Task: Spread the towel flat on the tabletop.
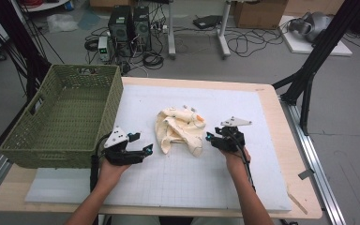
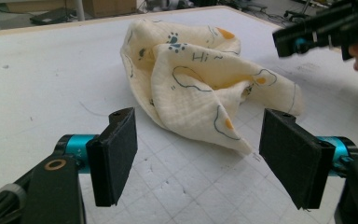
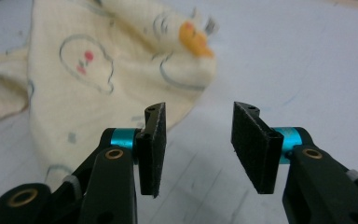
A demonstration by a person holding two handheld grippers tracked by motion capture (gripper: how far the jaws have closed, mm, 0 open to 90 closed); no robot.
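Lying crumpled near the middle of the white tabletop (image 1: 243, 183), the cloth (image 1: 180, 130) is pale yellow muslin printed with blue outlines, orange spots, paw prints and a "Hi", bunched in loose folds. Its long axis runs from the far edge toward the person, with one flat corner pointing at the near side. Both tools flank it without touching: the left tool (image 1: 145, 151) has its jaws spread wide, and the right tool (image 1: 211, 139) has its jaws parted with nothing between them.
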